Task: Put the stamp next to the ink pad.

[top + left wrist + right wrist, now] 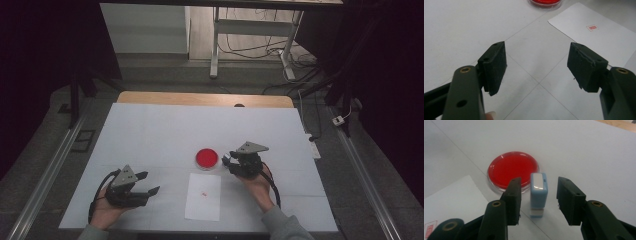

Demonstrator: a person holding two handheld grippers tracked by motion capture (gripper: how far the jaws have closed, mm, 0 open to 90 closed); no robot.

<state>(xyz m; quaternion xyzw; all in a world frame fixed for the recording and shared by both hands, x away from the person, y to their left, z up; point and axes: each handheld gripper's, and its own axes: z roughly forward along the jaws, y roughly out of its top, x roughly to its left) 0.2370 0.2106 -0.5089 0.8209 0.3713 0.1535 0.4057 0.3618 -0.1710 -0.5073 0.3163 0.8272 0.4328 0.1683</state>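
Observation:
A small light-blue stamp [539, 193] with a white top stands upright on the table, just in front of a round red ink pad [510, 168]. My right gripper [539, 181] is open and straddles the stamp, with a gap on each side between pad and stamp. In the high view the right gripper [227, 162] sits right of the ink pad [206, 158]. A white sheet of paper [203, 197] with a small red stamp mark [591, 27] lies nearer me. My left gripper [536, 67] is open and holds nothing; it rests at the front left [151, 182].
The table [150, 130] has a white cover and a wooden strip along its far edge. Metal rails run down both sides of the table. Desk legs and cables stand on the floor beyond it.

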